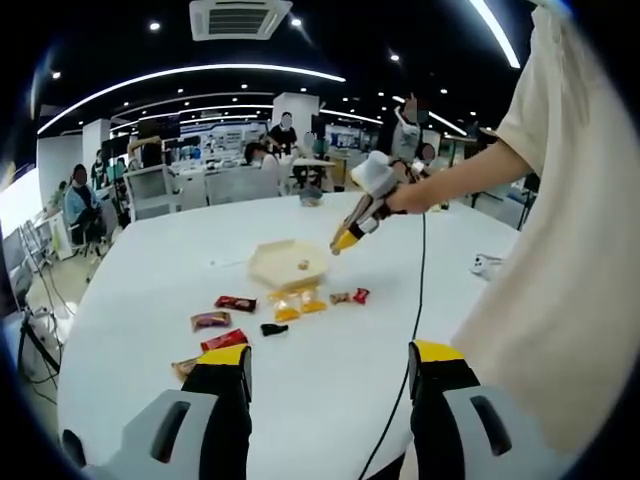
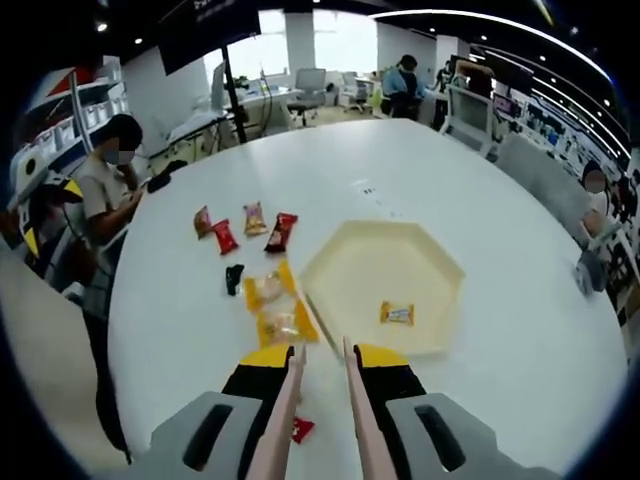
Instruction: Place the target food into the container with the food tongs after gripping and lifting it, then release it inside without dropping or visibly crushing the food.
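The broad white surface (image 2: 480, 200) carries everything, with an office room and seated people around it. On it sits a pale hexagonal container (image 2: 330, 275), seen in the left gripper view as a flat tray (image 1: 270, 262) near the middle of the surface. Inside the container lies one small yellow-wrapped food packet (image 2: 397, 313), toward the near side and apart from the walls.

Just beside the container's edge lie two yellow snack packets (image 2: 273, 305), one touching the other; the left gripper view shows them in front of the tray (image 1: 294, 304). Beyond them in the right gripper view sits a small black item (image 2: 233, 278), and farther off a cluster of red and pink wrapped snacks (image 2: 245, 228). A red packet (image 2: 301, 429) lies partly hidden under the right gripper.

The right gripper (image 2: 322, 360) holds a pair of light tongs (image 2: 322, 410) between its fingers, which are closed on the tong arms; the tong tips stand a little apart with nothing between them, above the surface near the container's rim. In the left gripper view this gripper (image 1: 345, 240) hangs over the tray, held by a person's hand (image 1: 405, 198).

The left gripper (image 1: 330, 360) hovers near the surface edge, its fingers spread wide and holding nothing.
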Motion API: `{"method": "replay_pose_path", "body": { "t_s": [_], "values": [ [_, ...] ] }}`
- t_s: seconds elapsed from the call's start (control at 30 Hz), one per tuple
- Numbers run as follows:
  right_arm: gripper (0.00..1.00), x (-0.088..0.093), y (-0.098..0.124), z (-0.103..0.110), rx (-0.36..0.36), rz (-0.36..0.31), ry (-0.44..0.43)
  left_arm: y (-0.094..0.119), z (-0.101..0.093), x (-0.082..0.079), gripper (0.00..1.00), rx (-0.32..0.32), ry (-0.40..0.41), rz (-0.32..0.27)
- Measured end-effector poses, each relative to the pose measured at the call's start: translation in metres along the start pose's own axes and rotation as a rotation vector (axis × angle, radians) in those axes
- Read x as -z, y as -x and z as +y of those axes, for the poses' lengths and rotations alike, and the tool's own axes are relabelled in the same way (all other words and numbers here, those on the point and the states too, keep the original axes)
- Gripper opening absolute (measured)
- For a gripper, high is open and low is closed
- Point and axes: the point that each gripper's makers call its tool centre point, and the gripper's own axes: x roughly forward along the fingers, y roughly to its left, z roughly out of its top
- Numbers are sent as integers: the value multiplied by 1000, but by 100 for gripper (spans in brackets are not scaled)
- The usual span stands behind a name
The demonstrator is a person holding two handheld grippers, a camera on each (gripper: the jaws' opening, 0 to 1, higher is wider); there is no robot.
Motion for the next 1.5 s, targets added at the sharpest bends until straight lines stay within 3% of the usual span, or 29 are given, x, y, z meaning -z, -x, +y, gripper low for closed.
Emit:
{"method": "replay_pose_path", "body": {
  "t_s": [0.7, 1.17, 1.5],
  "values": [
    [25, 24, 1, 19, -77, 41, 19, -2, -4, 0, 63, 5, -1, 3],
    [26, 40, -2, 29, -108, 101, 144, -2, -4, 1, 63, 5, 0, 6],
    [26, 65, -7, 37, -152, 176, 256, -2, -7, 5, 63, 9, 1, 16]
  ]
}}
